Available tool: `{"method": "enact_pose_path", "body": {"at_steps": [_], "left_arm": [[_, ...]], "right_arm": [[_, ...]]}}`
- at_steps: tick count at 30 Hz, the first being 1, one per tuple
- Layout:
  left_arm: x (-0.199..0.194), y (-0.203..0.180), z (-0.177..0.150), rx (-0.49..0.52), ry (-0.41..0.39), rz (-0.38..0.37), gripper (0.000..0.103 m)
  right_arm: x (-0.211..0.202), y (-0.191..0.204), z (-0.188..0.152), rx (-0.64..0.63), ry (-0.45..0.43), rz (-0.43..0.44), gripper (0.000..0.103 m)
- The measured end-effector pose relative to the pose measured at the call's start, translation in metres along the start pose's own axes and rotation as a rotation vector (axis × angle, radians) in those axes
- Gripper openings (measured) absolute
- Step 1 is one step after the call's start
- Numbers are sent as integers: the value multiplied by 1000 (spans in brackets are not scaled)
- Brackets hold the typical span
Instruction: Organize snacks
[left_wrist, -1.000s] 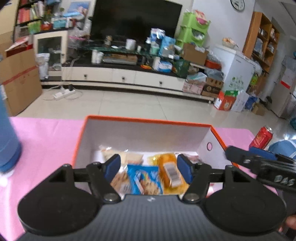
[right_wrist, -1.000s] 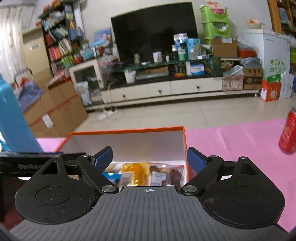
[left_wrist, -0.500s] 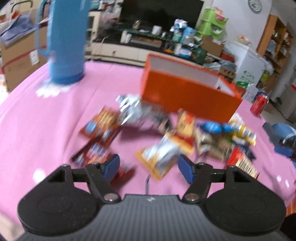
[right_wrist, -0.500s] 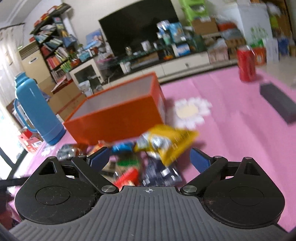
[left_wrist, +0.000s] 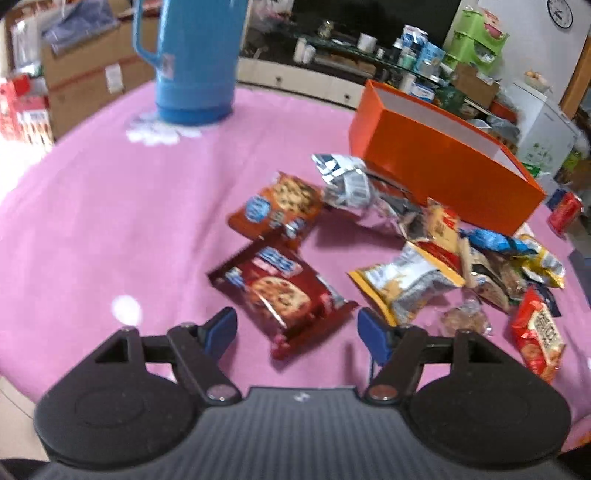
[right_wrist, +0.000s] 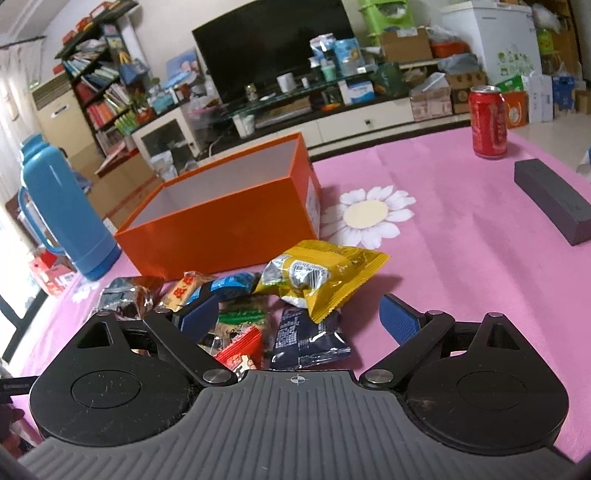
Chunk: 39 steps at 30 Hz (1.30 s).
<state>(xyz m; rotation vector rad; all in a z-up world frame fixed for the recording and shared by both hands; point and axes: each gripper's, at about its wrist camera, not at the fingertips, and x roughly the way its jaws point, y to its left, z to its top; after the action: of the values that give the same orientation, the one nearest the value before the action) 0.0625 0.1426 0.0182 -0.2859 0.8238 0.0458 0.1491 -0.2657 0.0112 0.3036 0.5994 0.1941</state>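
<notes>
Orange box (left_wrist: 443, 162) stands on the pink worktop (left_wrist: 92, 221); before it lie scattered snacks, and the left tool (left_wrist: 295, 328), jaws just widened and empty, hovers over a red cookie packet (left_wrist: 280, 291). From the right view, the box (right_wrist: 221, 225) is behind a yellow packet (right_wrist: 325, 273); the right tool (right_wrist: 299, 317) gapes wide, holding nothing.

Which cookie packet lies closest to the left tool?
The dark red cookie packet, lying right ahead of the tool's open fingers; the orange one sits farther off, toward the box.
</notes>
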Motion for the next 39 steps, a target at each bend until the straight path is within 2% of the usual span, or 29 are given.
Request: {"method": "enact_pose_path", "body": {"at_steps": [5, 10, 12, 16, 21, 28, 32, 35, 37, 39], "left_arm": [[21, -5, 15, -1, 25, 34, 71], [53, -22, 37, 53, 61, 23, 73], [60, -32, 45, 94, 54, 59, 73], [51, -36, 36, 138, 35, 132, 73], [49, -32, 28, 159, 40, 133, 73], [53, -29, 25, 144, 35, 105, 74], [54, -32, 25, 152, 27, 94, 74], [56, -37, 26, 159, 23, 99, 74], [58, -38, 27, 165, 19, 98, 74], [60, -40, 27, 178, 11, 108, 74]], "right_arm": [[2, 1, 0, 2, 9, 5, 84], [3, 1, 0, -1, 13, 11, 85], [3, 0, 0, 2, 13, 12, 85], [3, -3, 0, 12, 21, 13, 85], [3, -6, -11, 40, 68, 36, 85], [-7, 26, -49, -100, 133, 112, 85], [5, 54, -50, -242, 119, 84, 84], [26, 67, -51, -293, 161, 38, 73], [36, 74, -53, -323, 176, 6, 73], [42, 75, -56, -322, 198, 10, 69]]}}
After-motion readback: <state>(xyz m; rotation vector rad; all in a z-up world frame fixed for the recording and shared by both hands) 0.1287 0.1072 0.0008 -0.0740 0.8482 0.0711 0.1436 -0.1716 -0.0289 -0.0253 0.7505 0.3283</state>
